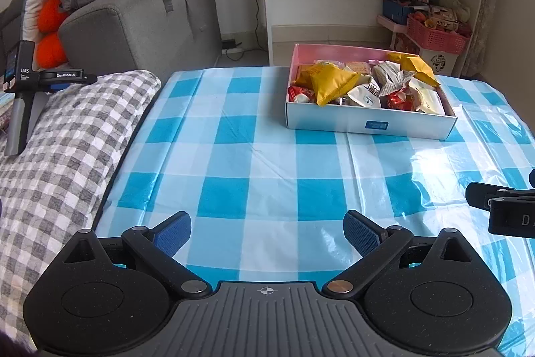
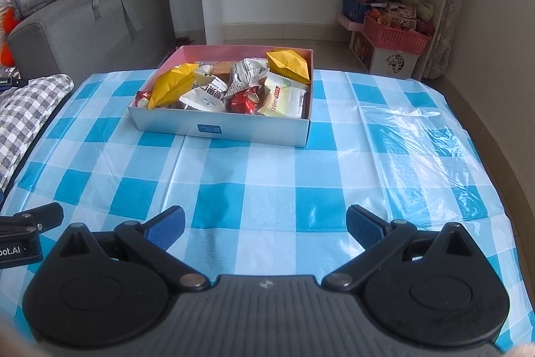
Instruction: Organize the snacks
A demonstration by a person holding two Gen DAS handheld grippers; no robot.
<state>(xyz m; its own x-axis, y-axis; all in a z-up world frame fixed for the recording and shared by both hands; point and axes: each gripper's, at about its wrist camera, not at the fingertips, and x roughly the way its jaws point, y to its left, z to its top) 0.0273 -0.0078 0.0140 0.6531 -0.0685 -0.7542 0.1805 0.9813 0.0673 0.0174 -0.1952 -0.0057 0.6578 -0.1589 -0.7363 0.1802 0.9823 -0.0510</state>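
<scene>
From the left wrist camera we saw the checked tablecloth point(image 1: 267, 156) run bare from our gripper up to the box point(image 1: 369, 119), which sat toward the far right part of the table. The snacks point(image 1: 337, 82) were heaped inside it (yellow, white and red packets, piled above the rim). On the left the cloth's edge met a grey checked cushion point(image 1: 67, 139); the far edge lay just behind the box. Our left gripper point(image 1: 267, 235) was spread wide over the cloth, with nothing between its blue pads point(image 1: 174, 231).

From the right wrist camera the box point(image 2: 220, 126) lay ahead and slightly left, with open cloth point(image 2: 267, 183) in front of it and to its right as far as the rumpled right edge. Our right gripper point(image 2: 265, 228) was likewise spread wide and held nothing.
</scene>
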